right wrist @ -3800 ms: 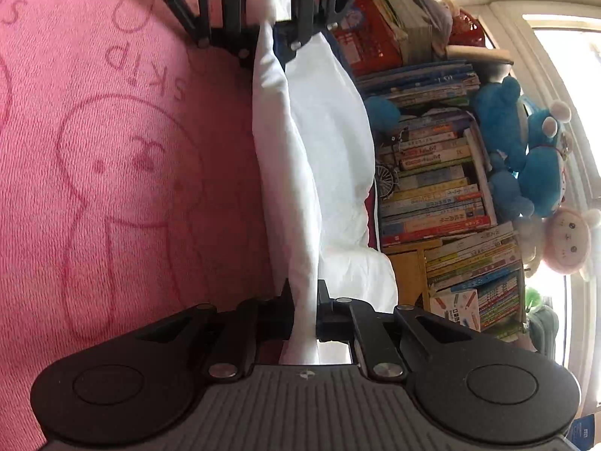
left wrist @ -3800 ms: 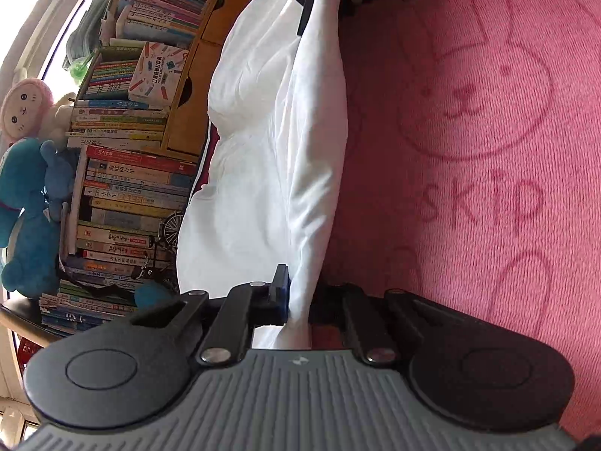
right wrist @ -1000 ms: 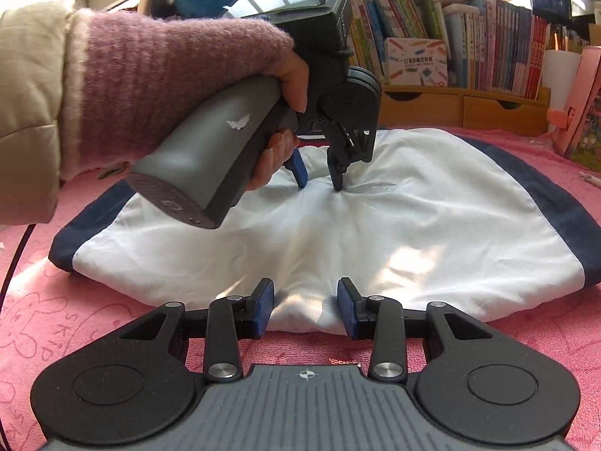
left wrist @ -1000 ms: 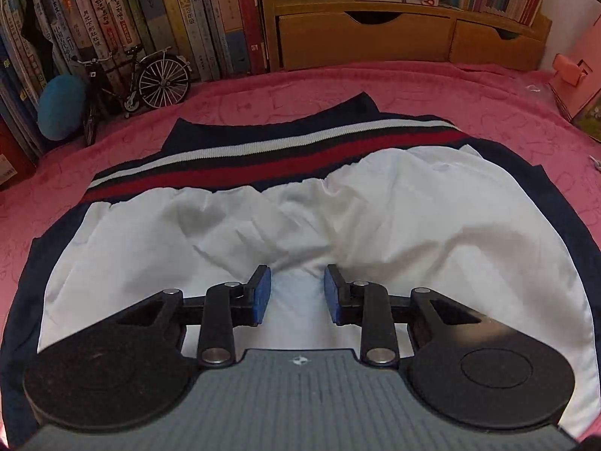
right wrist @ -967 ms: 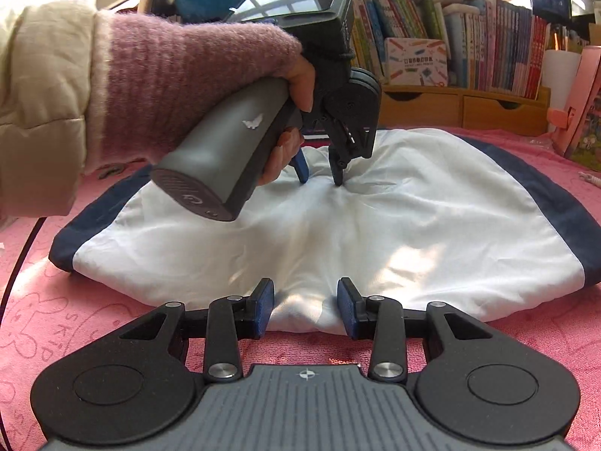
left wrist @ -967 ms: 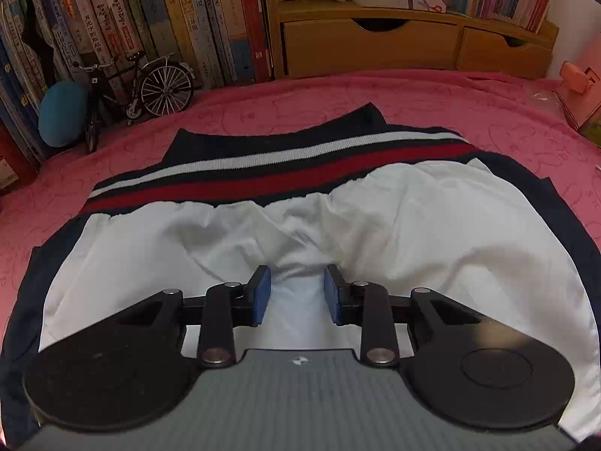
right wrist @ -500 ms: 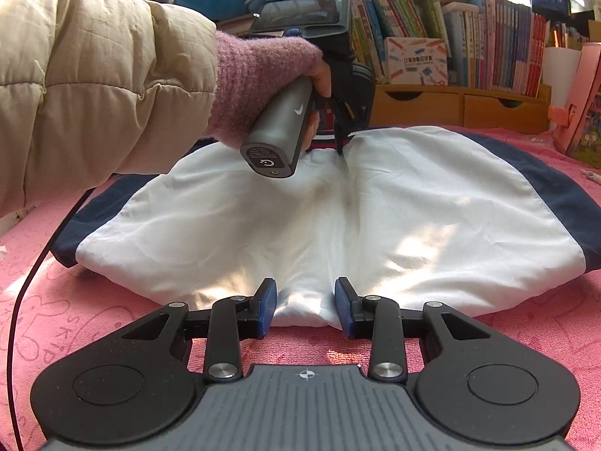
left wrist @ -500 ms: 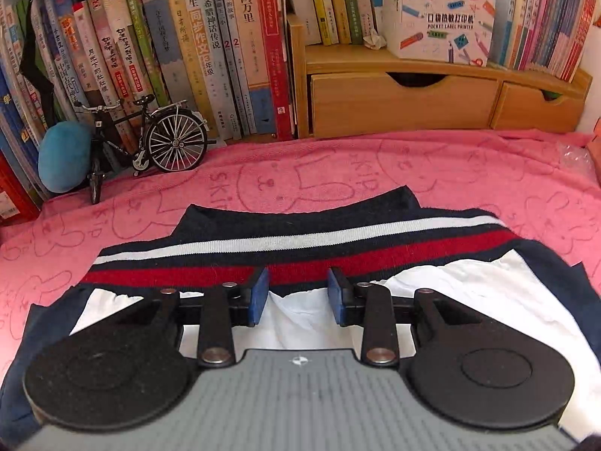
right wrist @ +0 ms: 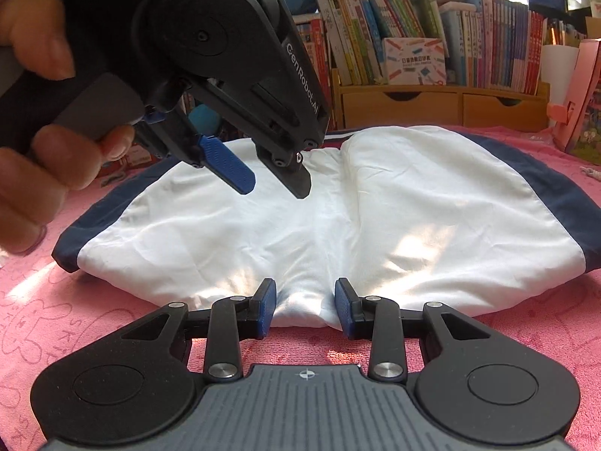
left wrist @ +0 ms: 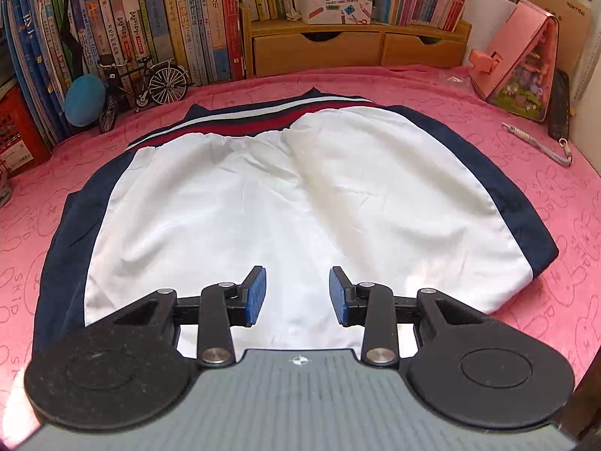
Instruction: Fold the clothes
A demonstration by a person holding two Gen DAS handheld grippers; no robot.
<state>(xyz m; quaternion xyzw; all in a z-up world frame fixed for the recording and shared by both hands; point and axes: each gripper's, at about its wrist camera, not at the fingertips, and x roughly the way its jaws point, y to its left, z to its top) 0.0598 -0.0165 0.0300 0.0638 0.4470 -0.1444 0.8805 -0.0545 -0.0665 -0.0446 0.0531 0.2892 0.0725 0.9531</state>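
White shorts (left wrist: 285,203) with navy side panels and a red, white and navy striped waistband (left wrist: 255,122) lie flat on the pink towel (left wrist: 544,173), waistband toward the books. My left gripper (left wrist: 296,295) is open and empty, raised above the shorts' near half. In the right wrist view it (right wrist: 276,182) hangs over the shorts (right wrist: 413,203), jaws apart. My right gripper (right wrist: 304,310) is open and low at the shorts' near hem, jaws either side of the centre fold, holding nothing.
Books (left wrist: 150,26) line the far edge beside a wooden drawer unit (left wrist: 353,47). A model bicycle (left wrist: 144,84) and a blue ball (left wrist: 84,99) stand at the far left. A pink box (left wrist: 522,64) and a cord (left wrist: 537,143) lie at the right.
My left gripper, earlier down at the waistband, has lifted and drawn back toward the near side, still open. The right gripper has stayed at the hem. Earlier both held the shorts up; they now lie flat.
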